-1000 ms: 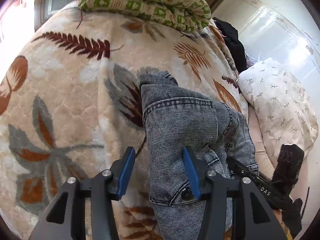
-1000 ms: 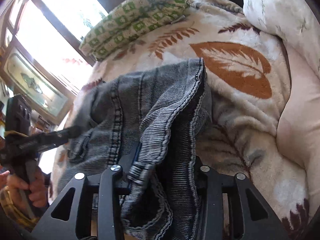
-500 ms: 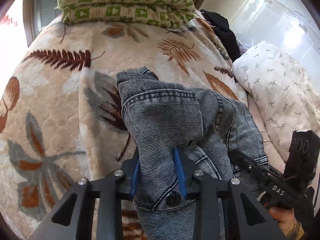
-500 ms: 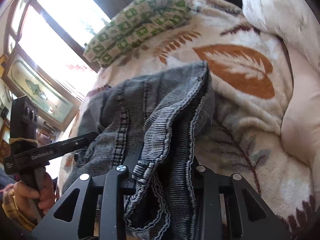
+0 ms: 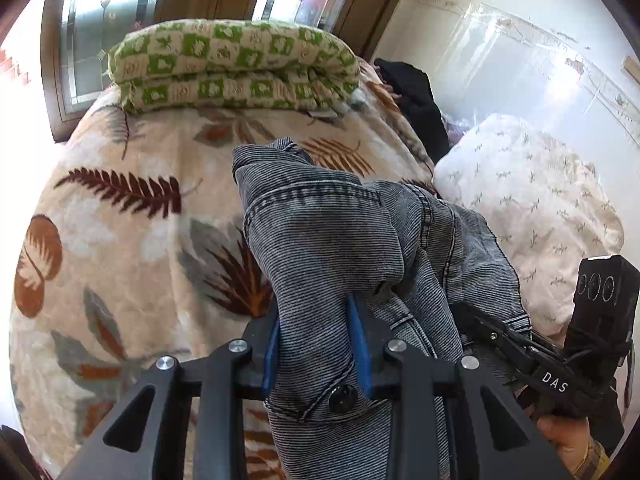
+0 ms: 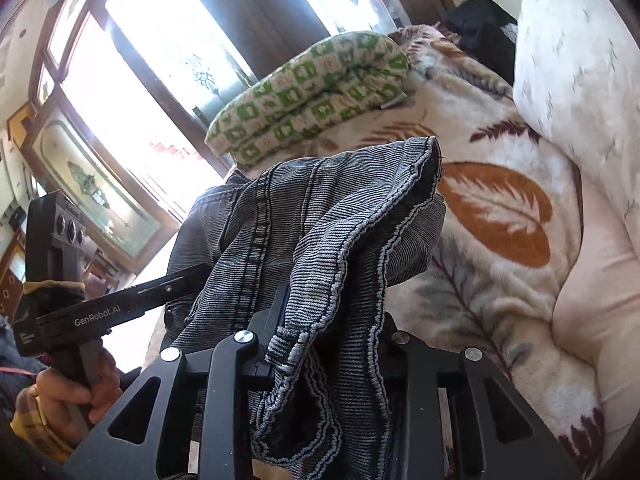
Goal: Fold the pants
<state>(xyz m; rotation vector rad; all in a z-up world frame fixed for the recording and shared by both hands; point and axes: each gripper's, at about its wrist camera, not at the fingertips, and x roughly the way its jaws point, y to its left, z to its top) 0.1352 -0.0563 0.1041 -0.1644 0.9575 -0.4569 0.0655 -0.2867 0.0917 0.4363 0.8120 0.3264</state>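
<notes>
Grey denim pants (image 5: 320, 240) hang bunched over a bed with a leaf-print blanket (image 5: 120, 240). My left gripper (image 5: 316, 344) is shut on the waistband by the button (image 5: 343, 399), blue pads pressing the cloth. My right gripper (image 6: 332, 320) is shut on another part of the pants (image 6: 320, 240) near a belt loop, its fingers mostly hidden under the denim. Each gripper shows in the other's view: the right one (image 5: 520, 348) at lower right, the left one (image 6: 120, 304) at left. The pants are lifted off the blanket.
A folded green-and-white checked quilt (image 5: 232, 64) lies at the far end of the bed below the windows (image 6: 168, 52). A white floral pillow (image 5: 528, 208) lies on the right, with a black garment (image 5: 416, 100) behind it.
My left gripper was open around the waistband and has closed on it. Both grippers have risen, lifting the pants, and the view has tilted up toward the windows.
</notes>
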